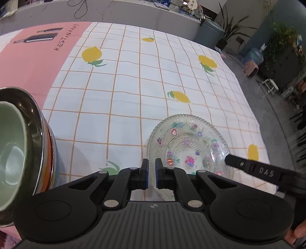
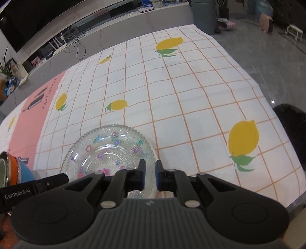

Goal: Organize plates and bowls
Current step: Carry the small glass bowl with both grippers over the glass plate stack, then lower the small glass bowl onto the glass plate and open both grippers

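Note:
A clear glass plate (image 1: 188, 145) with painted flowers lies on the lemon tablecloth; it also shows in the right wrist view (image 2: 107, 151). My left gripper (image 1: 152, 164) is nearly shut with the plate's left rim in the narrow gap between its blue pads. My right gripper (image 2: 150, 166) is nearly shut with the plate's right rim between its pads. The right gripper's finger shows in the left wrist view (image 1: 248, 168), reaching over the plate's right edge. A stack of bowls (image 1: 21, 151), pale green inside steel, orange and blue, stands left of the plate; it also shows in the right wrist view (image 2: 13, 170).
The lemon-print checked tablecloth (image 1: 133, 86) covers the table, with a pink placemat (image 1: 32, 63) at far left. The table's right edge (image 2: 283, 118) drops to the floor. A grey bin (image 2: 203, 15), plants and a stool stand beyond.

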Available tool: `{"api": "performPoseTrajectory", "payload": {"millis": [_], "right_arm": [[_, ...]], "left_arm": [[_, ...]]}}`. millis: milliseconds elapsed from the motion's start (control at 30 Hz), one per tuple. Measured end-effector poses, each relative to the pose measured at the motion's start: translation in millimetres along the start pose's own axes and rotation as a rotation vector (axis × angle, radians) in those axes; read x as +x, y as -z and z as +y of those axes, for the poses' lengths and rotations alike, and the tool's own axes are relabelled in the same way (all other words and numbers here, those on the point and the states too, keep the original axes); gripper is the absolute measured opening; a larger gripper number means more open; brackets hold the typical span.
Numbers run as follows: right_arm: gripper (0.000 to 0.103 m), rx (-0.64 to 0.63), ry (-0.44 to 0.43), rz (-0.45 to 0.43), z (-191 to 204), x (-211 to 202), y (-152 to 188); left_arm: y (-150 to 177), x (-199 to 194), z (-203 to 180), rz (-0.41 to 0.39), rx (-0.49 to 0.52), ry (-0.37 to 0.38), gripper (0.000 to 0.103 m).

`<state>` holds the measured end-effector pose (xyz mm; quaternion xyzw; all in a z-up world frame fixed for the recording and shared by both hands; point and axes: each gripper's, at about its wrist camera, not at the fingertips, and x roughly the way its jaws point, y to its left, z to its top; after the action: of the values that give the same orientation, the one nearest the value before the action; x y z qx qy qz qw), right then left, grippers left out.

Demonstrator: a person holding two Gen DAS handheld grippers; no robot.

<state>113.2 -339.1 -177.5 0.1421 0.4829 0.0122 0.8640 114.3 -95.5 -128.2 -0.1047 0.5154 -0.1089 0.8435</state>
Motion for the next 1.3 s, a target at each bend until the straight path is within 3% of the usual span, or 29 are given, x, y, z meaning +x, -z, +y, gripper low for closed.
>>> {"api": "performPoseTrajectory", "payload": {"millis": [100, 200, 233, 300, 433, 467, 600, 633, 1067, 1167, 1300], "right_arm": [[0.011, -0.009, 0.001, -0.015, 0.3, -1.0, 0.3], [0.012, -0.003, -0.005, -0.034, -0.9, -3.3, 0.8], [0.015, 0.001, -0.005, -0.041, -1.5, -5.5, 1.0], [0.031, 0.023, -0.023, -0.055, -5.2, -9.6, 0.9], [0.031, 0.108, -0.056, -0.035, -16.0, -7.4, 0.8], [0.03, 0.13, -0.058, -0.027, -18.4, -5.5, 1.9], [0.01, 0.204, -0.093, 0.002, -26.2, 0.0, 8.6], [0.009, 0.221, -0.103, 0.009, -27.6, 1.2, 10.5], [0.011, 0.236, -0.093, 0.006, -29.7, 0.1, 9.2], [0.018, 0.239, -0.105, 0.003, -30.2, -1.1, 10.5], [0.023, 0.181, -0.06, -0.041, -22.1, -11.2, 13.0]], "left_arm": [[1.5, -1.3, -1.7, -0.016, 0.019, -0.002, 0.007], [1.6, -9.0, -3.1, -0.095, 0.042, -0.018, 0.014], [0.3, -10.4, -3.5, -0.115, 0.051, -0.028, 0.021], [-4.5, -7.7, -2.2, -0.129, 0.049, -0.029, 0.022], [-9.5, 10.3, 8.0, -0.084, -0.009, 0.007, 0.021], [-8.3, 11.6, 10.7, -0.082, -0.021, 0.035, 0.014], [-4.9, 9.9, 10.1, -0.073, -0.018, 0.049, 0.011], [-4.7, 9.6, 9.6, -0.067, -0.018, 0.048, 0.011], [-1.8, 8.1, 8.5, -0.038, -0.014, 0.062, 0.01], [0.7, 3.6, 6.1, -0.066, -0.007, 0.04, 0.012], [6.4, -10.5, -7.3, -0.127, 0.087, -0.016, 0.013]]}}
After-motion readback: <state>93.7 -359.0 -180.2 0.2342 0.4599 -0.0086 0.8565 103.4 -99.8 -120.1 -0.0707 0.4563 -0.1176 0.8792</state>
